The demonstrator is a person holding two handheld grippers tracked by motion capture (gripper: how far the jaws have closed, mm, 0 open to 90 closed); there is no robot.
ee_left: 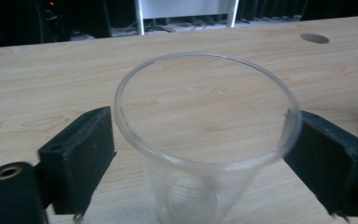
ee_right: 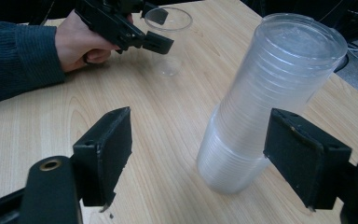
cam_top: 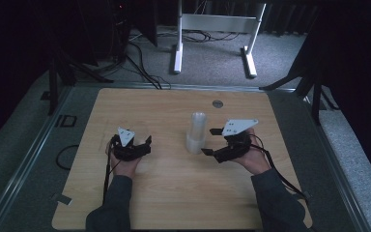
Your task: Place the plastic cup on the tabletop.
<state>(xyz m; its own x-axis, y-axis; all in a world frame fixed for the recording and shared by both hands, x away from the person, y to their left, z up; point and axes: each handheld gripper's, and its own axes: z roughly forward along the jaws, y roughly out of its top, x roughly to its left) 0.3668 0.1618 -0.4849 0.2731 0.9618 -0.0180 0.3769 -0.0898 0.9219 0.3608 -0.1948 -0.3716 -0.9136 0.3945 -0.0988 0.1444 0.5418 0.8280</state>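
- At the left of the high view we see the left gripper [cam_top: 142,141] held in the person's left hand [cam_top: 124,163] over the wooden table [cam_top: 174,193], with a dark sleeve [cam_top: 111,203] running back to the bottom edge.
- In the left gripper view a single clear plastic cup [ee_left: 205,140] stands upright on the table between that gripper's two black jaws. The left jaw stands clear of the cup wall; the right jaw sits right at the rim, and we cannot tell whether it touches. We read these jaws as spread wide, not pinching the cup.
- Near the table's middle a stack of clear cups [cam_top: 196,133] stands, base on the wood.
- To its right, the right gripper [cam_top: 211,143] rests in the right hand [cam_top: 256,162]. In the right gripper view its jaws gape wide; the stack [ee_right: 270,102] leans between them, nearer the right jaw.
- Beyond the stack a round hole [cam_top: 217,103] marks the tabletop.
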